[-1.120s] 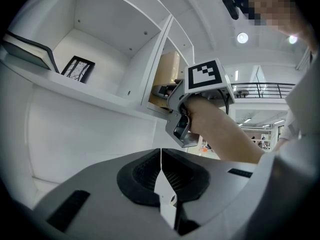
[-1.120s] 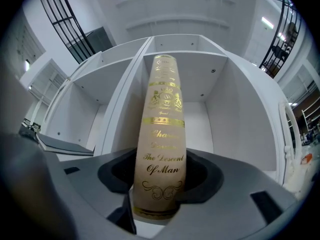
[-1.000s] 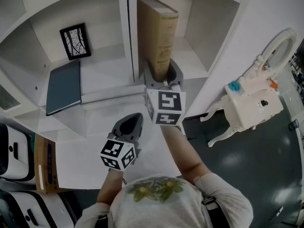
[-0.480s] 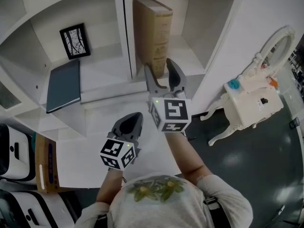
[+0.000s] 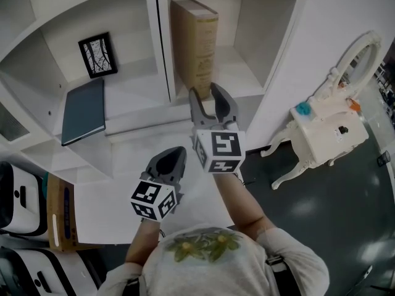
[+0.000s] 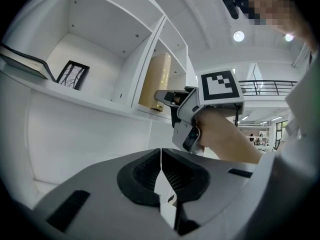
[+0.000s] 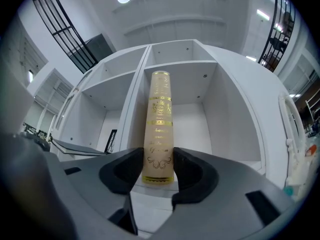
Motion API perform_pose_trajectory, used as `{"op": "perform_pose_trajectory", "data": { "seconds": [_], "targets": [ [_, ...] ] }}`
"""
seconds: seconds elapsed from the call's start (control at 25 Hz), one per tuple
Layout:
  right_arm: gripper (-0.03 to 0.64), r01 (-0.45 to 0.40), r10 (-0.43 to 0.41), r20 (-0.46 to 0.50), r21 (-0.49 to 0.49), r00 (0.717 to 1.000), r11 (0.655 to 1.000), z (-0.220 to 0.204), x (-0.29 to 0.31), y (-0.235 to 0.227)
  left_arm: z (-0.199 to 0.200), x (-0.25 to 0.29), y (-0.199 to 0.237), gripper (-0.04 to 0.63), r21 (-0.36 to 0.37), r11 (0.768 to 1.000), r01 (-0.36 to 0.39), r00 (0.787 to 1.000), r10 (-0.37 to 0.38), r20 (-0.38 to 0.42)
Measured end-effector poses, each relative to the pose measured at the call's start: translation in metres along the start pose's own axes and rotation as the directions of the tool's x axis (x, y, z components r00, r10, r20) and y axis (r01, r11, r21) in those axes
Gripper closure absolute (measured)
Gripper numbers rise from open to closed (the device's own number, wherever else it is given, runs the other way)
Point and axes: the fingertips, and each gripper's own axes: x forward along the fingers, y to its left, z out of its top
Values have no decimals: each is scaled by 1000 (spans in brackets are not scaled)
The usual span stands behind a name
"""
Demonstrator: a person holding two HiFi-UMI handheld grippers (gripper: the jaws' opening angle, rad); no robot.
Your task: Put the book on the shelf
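- The right gripper (image 5: 204, 91) is standing open, with its jaws wide apart; the jaws have just been closing a little.
- Nothing is being held between its jaws, and the pads are pressing on nothing.
- The book (image 5: 196, 42) is standing upright on the shelf (image 5: 162, 73), straight ahead of the right gripper and just beyond its jaw tips.
- The book is sitting in the right compartment, close against the divider (image 5: 159, 39) on the gripper's left, with its gilt spine facing the jaws.
- In the right gripper view, the spine is showing in line with the gap between the two jaws.
- The left gripper (image 5: 174, 152) is hanging lower and to the left of the right gripper, near it but apart, with its jaws closed together on nothing.
- A dark folder (image 5: 83, 111) is lying flat in the compartment ahead and to the left of the left gripper.
- A framed picture (image 5: 99, 54) is leaning against the back wall beyond the folder.
- A white dresser (image 5: 327, 134) is standing on the floor, well to the right of the right gripper.
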Motion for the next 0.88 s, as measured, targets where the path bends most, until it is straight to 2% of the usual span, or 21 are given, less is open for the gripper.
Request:
{"op": "perform_pose_trajectory", "data": {
  "seconds": [0.48,0.88],
  "targets": [
    [411,56,-56,-19,-28,998,998,-2,13,5,-1,-1,5,563,-4,1000,-13,1000,13,-2],
    [411,51,-53,-33,-38,998,998,-6,28,6,-2,0,10,563,-8,1000,-19,1000,19,-2]
  ]
}}
